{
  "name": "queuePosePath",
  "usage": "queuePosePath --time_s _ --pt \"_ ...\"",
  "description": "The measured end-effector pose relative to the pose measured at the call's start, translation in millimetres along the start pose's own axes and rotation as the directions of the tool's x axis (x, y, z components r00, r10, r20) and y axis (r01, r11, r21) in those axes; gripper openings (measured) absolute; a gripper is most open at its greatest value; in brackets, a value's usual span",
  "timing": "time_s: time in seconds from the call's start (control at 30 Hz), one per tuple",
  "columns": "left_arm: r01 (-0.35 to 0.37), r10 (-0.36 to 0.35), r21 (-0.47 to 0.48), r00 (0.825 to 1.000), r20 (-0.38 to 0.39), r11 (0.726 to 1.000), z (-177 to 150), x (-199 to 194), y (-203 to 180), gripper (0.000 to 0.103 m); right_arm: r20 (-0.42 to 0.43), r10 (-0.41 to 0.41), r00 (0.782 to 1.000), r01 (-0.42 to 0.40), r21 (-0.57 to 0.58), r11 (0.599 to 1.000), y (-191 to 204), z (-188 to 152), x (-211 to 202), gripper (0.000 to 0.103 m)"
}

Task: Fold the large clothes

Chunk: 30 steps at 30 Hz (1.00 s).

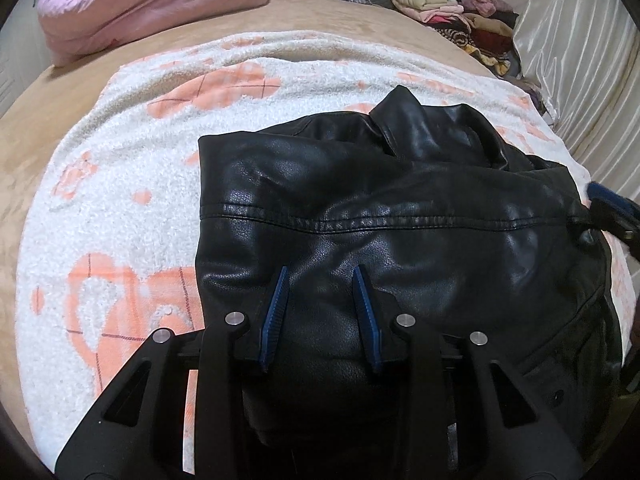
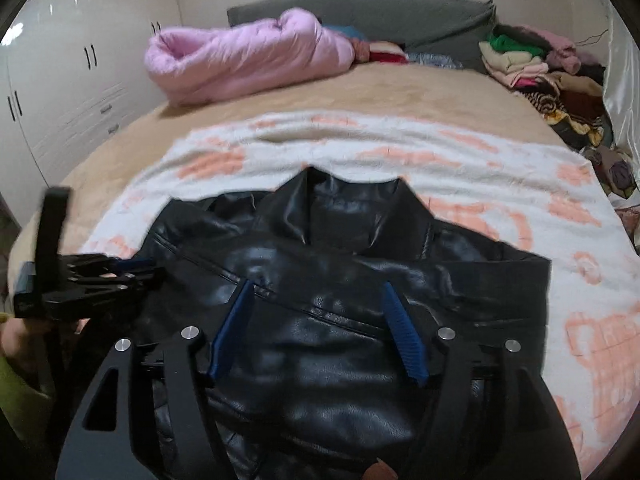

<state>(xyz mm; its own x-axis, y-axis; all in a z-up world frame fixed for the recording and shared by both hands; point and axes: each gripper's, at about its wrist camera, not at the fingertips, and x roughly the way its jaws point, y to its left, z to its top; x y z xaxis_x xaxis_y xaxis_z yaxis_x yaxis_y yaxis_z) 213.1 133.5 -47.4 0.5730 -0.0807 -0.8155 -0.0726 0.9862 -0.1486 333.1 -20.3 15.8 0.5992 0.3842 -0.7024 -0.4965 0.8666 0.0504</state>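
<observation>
Leather jacket (image 1: 380, 208) shows no legible label; both hand-held grippers (image 1: 320, 276) (image 2: 318, 292) gape above it.

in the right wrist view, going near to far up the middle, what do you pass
right claw → black leather jacket → white and orange blanket → tan bedsheet → grey headboard

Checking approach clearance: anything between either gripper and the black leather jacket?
Nothing visible. The left gripper and right gripper both sit open directly over the black leather jacket, which lies on the white-and-peach blanket, with only leather between the fingers.
</observation>
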Motion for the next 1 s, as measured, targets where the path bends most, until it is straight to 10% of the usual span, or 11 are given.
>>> queuePosePath --time_s 0.2,1.0 --pt "0.0 0.0 0.001 1.0 0.0 1.0 0 0 -1 0.025 -0.189 0.006 0.982 0.011 0.087 0.996 -27 -28 54 0.063" --pt "0.131 -0.142 0.135 0.987 0.074 0.982 -8 -49 -49 0.049 0.095 0.012 0.995 -0.028 0.174 0.984 -42 -48 -61 0.077"
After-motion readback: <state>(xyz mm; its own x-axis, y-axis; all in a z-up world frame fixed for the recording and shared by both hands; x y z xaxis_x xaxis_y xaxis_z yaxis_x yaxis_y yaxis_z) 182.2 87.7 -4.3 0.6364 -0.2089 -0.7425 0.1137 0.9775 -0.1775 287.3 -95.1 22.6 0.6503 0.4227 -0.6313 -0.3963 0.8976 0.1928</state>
